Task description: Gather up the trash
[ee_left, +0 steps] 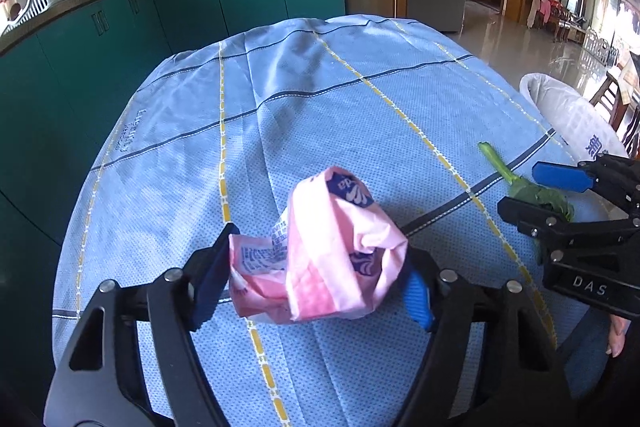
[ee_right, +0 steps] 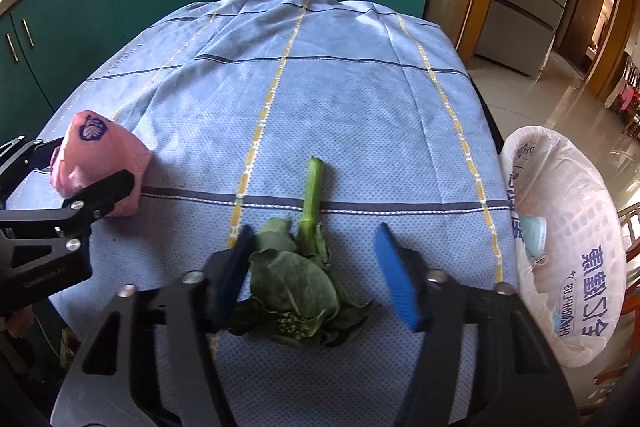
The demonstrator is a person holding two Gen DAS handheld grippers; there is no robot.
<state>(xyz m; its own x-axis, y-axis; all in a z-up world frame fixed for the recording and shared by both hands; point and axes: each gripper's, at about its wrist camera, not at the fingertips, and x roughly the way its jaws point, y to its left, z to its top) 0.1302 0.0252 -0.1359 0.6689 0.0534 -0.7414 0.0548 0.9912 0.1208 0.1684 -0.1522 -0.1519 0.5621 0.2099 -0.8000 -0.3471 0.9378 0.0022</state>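
Your left gripper [ee_left: 316,275] stood around a crumpled pink wrapper [ee_left: 320,259]; both blue pads touched its sides, pinching the soft, creased plastic, though the right pad [ee_left: 418,301] was half hidden behind the wrapper's fold. The wrapper's print was too distorted to read. It rested on the blue tablecloth [ee_left: 320,107], a dotted woven fabric crossed by yellow and dark stripes and lying in shallow wrinkles.

Your right gripper [ee_right: 316,275] straddled a limp green vegetable scrap [ee_right: 300,283]. Its left pad [ee_right: 236,267] lay against the leaves; its right pad [ee_right: 396,279] stood apart from them, so the fingers were spread and nothing was clamped. The pale, straight stalk pointed away from you; the leaves' near edge was dark and hard to make out.

At the table's right edge sat a white lattice bin [ee_right: 568,227] lined with a thin printed bag, cut off by the picture's rim; a light blue crumpled item [ee_right: 534,235] lay inside, its kind unclear.
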